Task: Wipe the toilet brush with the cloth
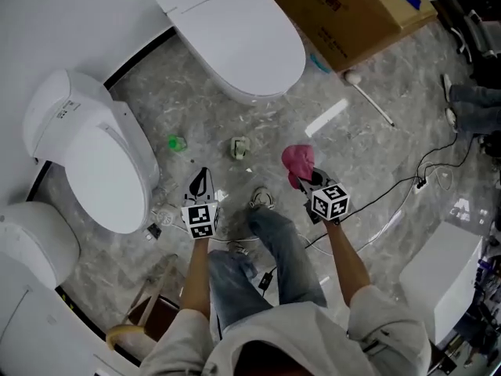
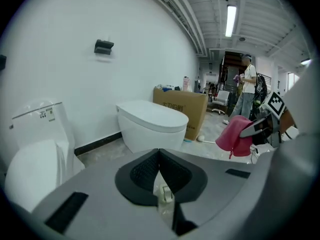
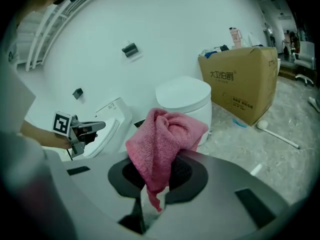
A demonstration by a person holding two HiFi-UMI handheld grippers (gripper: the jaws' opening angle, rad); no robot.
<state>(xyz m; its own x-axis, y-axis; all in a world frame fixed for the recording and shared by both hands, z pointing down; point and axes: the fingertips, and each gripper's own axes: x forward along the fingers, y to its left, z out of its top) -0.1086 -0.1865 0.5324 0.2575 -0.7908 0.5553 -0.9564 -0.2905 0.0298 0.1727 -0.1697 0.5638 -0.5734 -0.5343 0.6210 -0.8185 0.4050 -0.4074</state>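
Observation:
A white toilet brush [image 1: 368, 96] lies on the grey floor beside a cardboard box [image 1: 352, 6], far from both grippers; it also shows as the brush [image 3: 277, 134] on the floor at the right of the right gripper view. My right gripper [image 1: 305, 180] is shut on a pink cloth [image 1: 297, 161], and the cloth [image 3: 165, 139] bunches up over the jaws of that gripper [image 3: 155, 169]. My left gripper [image 1: 202, 177] is held level with it on the left. Its jaws [image 2: 159, 159] meet with nothing between them. The left gripper view shows the cloth [image 2: 235, 136] hanging at the right.
Two white toilets [image 1: 235, 30] [image 1: 94, 155] stand ahead and to the left. A green scrap [image 1: 176, 142], a small crumpled object [image 1: 239, 147] and a white strip [image 1: 326, 117] lie on the floor. Cables [image 1: 407, 186] trail at right. A person [image 2: 246, 89] stands far off.

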